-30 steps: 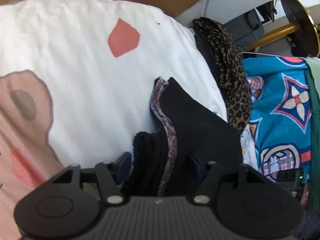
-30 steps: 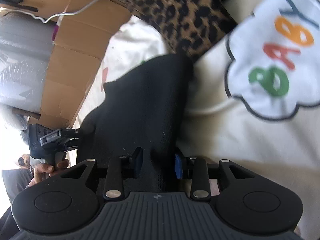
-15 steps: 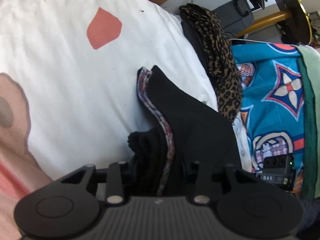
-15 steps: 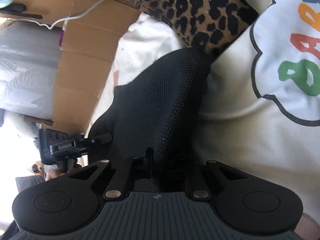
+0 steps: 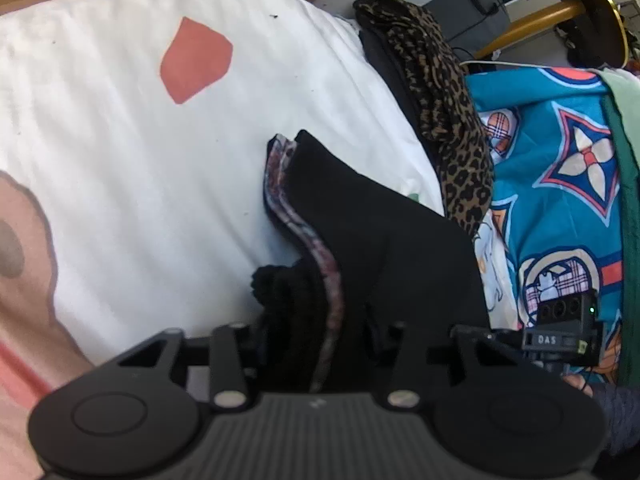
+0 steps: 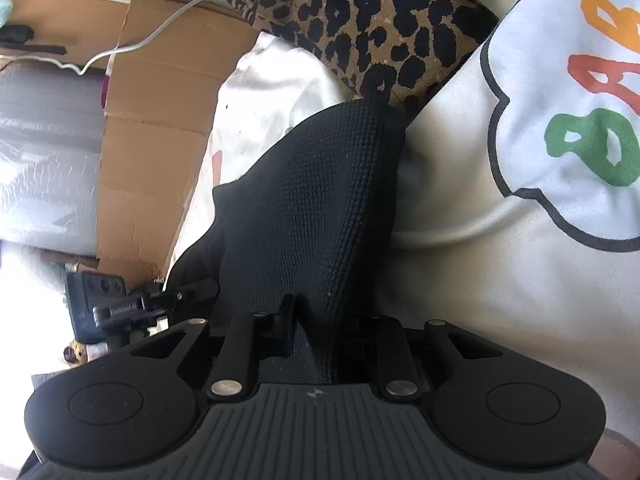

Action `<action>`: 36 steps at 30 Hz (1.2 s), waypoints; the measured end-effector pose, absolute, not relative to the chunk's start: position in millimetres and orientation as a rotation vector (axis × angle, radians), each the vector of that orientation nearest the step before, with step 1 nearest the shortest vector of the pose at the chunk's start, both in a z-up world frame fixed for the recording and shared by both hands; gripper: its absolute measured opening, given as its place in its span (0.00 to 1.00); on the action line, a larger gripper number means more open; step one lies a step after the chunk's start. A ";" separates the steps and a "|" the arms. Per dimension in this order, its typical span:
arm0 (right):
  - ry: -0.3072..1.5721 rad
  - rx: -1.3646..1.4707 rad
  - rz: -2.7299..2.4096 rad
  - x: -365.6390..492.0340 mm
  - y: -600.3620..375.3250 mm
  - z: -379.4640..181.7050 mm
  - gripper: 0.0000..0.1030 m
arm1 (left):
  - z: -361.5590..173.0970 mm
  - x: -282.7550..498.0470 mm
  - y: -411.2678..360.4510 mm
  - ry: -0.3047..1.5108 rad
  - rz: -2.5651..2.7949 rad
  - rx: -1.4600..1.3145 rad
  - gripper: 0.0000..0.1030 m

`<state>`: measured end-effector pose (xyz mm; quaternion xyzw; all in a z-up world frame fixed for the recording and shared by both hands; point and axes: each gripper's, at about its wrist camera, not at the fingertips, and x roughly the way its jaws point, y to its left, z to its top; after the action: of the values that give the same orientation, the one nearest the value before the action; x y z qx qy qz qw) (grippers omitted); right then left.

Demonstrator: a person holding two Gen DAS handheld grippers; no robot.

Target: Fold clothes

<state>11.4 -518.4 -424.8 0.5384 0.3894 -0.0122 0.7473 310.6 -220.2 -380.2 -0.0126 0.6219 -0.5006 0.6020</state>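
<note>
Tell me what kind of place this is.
Probably a bedroom at home: printed bedding underneath, a folded leopard-print garment and a blue patterned cloth beside it, cardboard along the edge.

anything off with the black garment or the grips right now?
Mildly. The black garment is bunched, not flat: its patterned lining edge snakes out in layers at the left gripper. The right gripper pinches another fold. No damage visible.
</note>
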 end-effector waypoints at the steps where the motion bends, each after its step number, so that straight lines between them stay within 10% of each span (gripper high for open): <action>1: 0.849 1.182 -0.032 12.5 -518.5 -424.3 0.09 | -378.5 310.4 -219.2 1.436 -1.158 -0.030 0.38; 36: 0.763 0.964 0.051 24.6 -486.5 -319.7 0.07 | -219.4 228.9 -180.2 1.170 -0.855 0.064 0.35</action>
<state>24.6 -486.5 -319.7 0.4520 0.3578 0.0238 0.8167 228.9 -180.2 -219.4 0.0295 0.5352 -0.3909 0.7483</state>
